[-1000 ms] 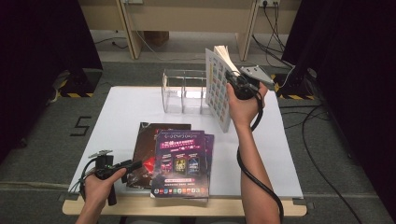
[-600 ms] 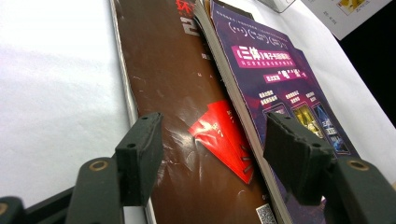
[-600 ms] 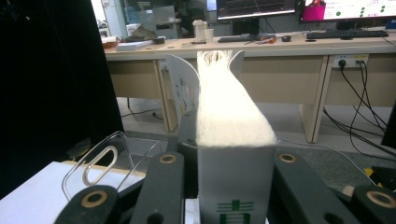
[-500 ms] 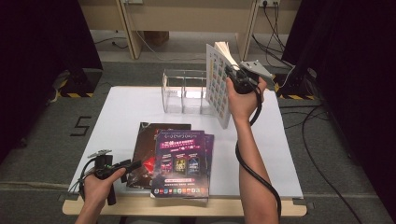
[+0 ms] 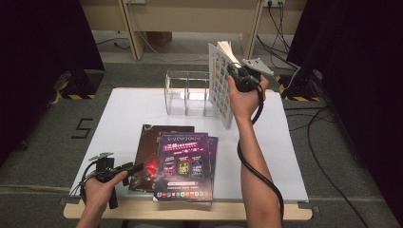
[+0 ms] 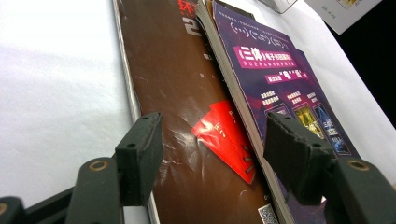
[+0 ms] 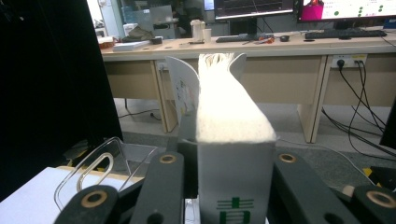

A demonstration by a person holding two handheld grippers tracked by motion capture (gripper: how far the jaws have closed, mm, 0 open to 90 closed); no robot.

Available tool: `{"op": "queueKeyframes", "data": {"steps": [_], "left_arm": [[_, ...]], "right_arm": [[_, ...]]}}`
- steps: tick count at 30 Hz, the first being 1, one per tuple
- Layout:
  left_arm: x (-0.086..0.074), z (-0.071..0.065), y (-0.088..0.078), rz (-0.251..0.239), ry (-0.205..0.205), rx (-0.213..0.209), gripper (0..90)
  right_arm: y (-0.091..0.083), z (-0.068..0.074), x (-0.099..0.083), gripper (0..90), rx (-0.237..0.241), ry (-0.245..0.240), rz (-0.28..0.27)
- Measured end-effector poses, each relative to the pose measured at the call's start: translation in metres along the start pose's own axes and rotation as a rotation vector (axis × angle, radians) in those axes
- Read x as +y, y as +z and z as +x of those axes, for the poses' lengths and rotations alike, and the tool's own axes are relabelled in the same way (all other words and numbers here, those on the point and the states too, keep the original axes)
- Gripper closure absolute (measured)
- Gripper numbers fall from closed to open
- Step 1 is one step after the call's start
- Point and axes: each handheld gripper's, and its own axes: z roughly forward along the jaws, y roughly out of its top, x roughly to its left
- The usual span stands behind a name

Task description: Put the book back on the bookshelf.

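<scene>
My right gripper (image 5: 234, 72) is raised over the table's far right and is shut on a thick white book (image 5: 220, 88), which it holds upright. In the right gripper view the jaws clamp the book (image 7: 231, 116) at its grey spine, and the pages fan out above my right gripper (image 7: 231, 151). Low at the near left corner, my left gripper (image 5: 135, 167) stands open and points at the stack of magazines (image 5: 183, 164). Seen from the left gripper view, its open jaws frame a brown magazine (image 6: 187, 93), with a purple magazine (image 6: 285, 88) lying on top; my left gripper (image 6: 215, 156) holds nothing.
A clear acrylic file holder (image 5: 186, 92) with upright dividers stands at the back of the white table (image 5: 123, 109), just left of the held book; its curved rim (image 7: 95, 170) appears in the right gripper view. A black cable (image 5: 259, 175) trails along the right forearm.
The right gripper has edged slightly upward with the book still in it. The left hand and the magazine stack have not moved.
</scene>
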Motion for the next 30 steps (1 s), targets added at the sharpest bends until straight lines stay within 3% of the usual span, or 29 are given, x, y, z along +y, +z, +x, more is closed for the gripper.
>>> {"op": "queueKeyframes", "data": {"steps": [30], "left_arm": [[0.000, 0.000, 0.000, 0.000, -0.001, -0.003, 36.8]], "right_arm": [[0.014, -0.001, 0.008, 74.4, -0.004, 0.003, 0.009]]}}
